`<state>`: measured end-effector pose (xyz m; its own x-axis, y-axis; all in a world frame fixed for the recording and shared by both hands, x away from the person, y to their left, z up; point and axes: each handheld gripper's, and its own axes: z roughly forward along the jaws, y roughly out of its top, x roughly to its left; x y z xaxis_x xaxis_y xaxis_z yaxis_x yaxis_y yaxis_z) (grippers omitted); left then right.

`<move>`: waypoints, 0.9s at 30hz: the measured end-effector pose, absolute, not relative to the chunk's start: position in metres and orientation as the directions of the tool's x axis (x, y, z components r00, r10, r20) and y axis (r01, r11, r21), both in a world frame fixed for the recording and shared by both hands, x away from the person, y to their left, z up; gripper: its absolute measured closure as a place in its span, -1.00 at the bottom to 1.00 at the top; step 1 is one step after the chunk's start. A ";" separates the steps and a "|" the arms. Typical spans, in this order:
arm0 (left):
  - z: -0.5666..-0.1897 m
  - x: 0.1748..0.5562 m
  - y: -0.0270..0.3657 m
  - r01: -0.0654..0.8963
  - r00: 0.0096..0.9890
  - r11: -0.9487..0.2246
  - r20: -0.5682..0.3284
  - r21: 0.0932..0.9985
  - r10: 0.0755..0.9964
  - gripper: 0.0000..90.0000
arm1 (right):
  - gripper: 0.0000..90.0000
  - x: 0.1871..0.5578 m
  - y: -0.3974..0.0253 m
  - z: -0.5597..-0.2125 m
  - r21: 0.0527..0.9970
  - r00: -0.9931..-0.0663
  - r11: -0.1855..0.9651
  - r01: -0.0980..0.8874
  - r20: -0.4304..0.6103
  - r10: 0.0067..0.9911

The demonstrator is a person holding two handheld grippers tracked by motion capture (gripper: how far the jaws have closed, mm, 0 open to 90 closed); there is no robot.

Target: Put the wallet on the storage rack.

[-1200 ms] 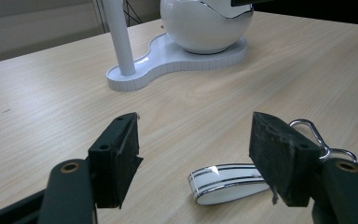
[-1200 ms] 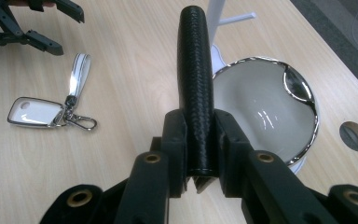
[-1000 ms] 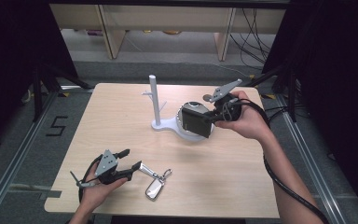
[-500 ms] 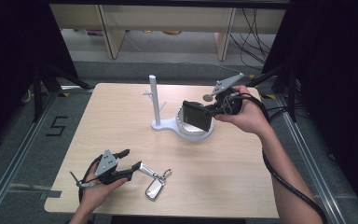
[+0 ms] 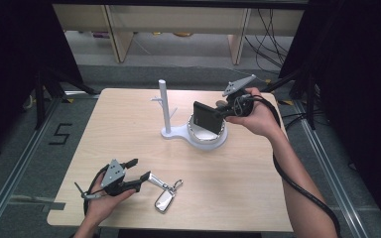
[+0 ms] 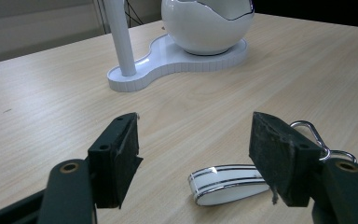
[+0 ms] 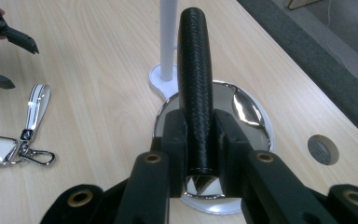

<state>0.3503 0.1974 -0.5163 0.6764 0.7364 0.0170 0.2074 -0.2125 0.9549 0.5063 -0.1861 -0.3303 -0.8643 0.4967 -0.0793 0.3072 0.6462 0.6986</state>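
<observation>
Over the bowl [image 5: 207, 136] at the table's [image 5: 129, 129] far right, we see the right gripper [image 5: 223, 110] clamped on a black wallet [image 5: 207, 117]. Its jaws pinch the wallet's right end between them. In the right gripper view the wallet [image 7: 195, 88] stands on edge, its woven spine up, running straight out from the jaws; the shiny inside of the bowl [image 7: 242, 109] lies under it. From above, its long axis runs roughly left to right across the table, free end pointing left toward the post [image 5: 164, 106], tipped a little down over the bowl. We cannot tell whether it touches the rim.

Bowl and post share one white base [image 5: 178, 133]. The post rises just left of the bowl, a short peg sticking out near its top. Post and wallet sit close; a gap shows between them.

Near left: left gripper [image 5: 140, 171] held low over the table, jaws spread wide, gripping nothing. In the left gripper view we see bare wood between its fingers [image 6: 119, 156], and a white strap [image 6: 226, 183] with dark edging lying just past the right jaw, partly hidden behind it. The strap [image 5: 156, 181] joins a metal clip [image 5: 176, 186] and a silver key fob [image 5: 163, 202], which lies near the table's near edge, just right of the left gripper.

Far right, in the right gripper view, a round cable hole [image 7: 324, 149] in the tabletop. Beyond the table, grey floor and shelf legs; cables trail off the right side.
</observation>
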 end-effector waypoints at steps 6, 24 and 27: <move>-0.516 0.350 0.198 0.213 0.677 -0.219 0.018 0.952 0.736 -0.28 | 0.71 0.512 -0.183 -0.337 0.696 -0.857 0.637 0.330 -0.062 0.511; -0.517 0.350 0.197 0.209 0.680 -0.211 0.013 0.955 0.733 -0.28 | 0.71 0.525 -0.180 -0.363 0.701 -0.855 0.622 0.349 -0.034 0.518; -0.517 0.350 0.197 0.208 0.681 -0.208 0.011 0.956 0.732 -0.28 | 0.71 0.528 -0.179 -0.367 0.702 -0.851 0.614 0.361 -0.021 0.525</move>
<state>0.3503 0.1967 -0.5173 0.6808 0.7324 0.0113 0.2081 -0.2082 0.9557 0.5280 -0.1792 -0.3673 -0.8511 0.5246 -0.0211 0.3612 0.6142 0.7017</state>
